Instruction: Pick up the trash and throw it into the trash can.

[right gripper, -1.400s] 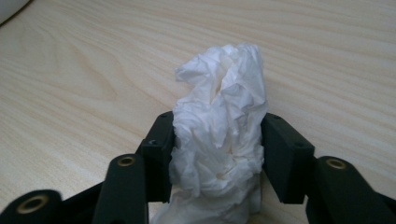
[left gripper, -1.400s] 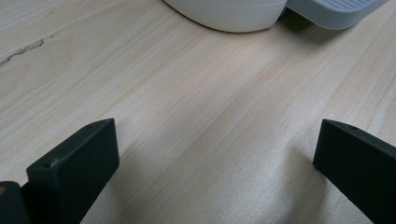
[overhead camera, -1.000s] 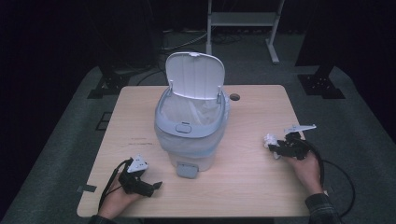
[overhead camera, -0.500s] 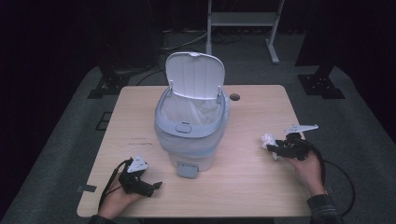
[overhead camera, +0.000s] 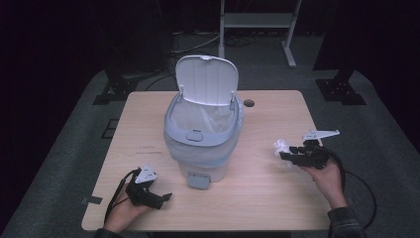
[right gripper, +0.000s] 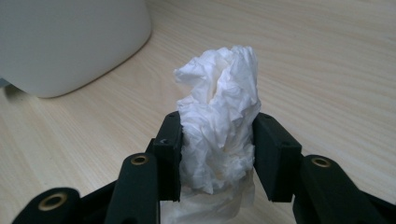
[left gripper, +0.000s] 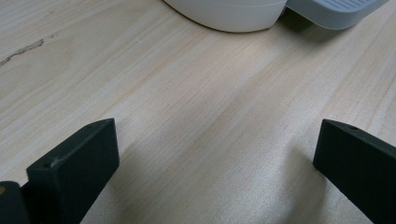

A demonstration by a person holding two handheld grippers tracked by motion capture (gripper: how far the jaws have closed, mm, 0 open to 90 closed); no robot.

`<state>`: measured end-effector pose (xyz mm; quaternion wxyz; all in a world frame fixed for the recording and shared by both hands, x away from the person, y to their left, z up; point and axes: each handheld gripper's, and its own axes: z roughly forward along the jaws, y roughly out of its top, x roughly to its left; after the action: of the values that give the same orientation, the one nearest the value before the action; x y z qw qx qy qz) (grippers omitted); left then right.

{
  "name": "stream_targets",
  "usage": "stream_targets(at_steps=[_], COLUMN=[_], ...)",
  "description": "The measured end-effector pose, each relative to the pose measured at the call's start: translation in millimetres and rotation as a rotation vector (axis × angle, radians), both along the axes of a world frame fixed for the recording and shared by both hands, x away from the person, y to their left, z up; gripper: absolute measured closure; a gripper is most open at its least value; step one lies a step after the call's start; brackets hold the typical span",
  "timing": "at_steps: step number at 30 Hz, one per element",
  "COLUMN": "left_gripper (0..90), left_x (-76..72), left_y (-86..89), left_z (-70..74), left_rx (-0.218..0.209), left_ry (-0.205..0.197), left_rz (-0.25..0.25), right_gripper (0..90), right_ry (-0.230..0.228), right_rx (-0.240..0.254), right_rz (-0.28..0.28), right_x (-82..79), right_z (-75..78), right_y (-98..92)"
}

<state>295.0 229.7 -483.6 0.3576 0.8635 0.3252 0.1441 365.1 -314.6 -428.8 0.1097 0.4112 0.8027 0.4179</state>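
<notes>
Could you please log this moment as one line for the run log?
left gripper: open, resting on table | right gripper: shut on crumpled tissue | bin: lid up

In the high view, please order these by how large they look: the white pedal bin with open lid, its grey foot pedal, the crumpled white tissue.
1. White plastic pedal bin with open lid, far the largest.
2. Grey foot pedal.
3. Crumpled white tissue, held in the right gripper; slightly smaller than the pedal, though close.

Bin (overhead camera: 203, 134) mid-table (overhead camera: 267, 208), tissue (overhead camera: 280, 147) to its right.
</notes>
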Motion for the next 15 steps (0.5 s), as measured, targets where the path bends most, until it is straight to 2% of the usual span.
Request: stream_targets(at_steps=[15], left_gripper=[0.0], left_x=[0.1], left_y=[0.0], left_z=[0.0], left_rx=[0.001], left_ry=[-0.001], left_rz=[0.0], right_gripper=[56.3], right_ry=[-0.049], right_rx=[0.058], right_rz=[0.07], right_x=[-8.1], right_z=[25.4], right_y=[3.3])
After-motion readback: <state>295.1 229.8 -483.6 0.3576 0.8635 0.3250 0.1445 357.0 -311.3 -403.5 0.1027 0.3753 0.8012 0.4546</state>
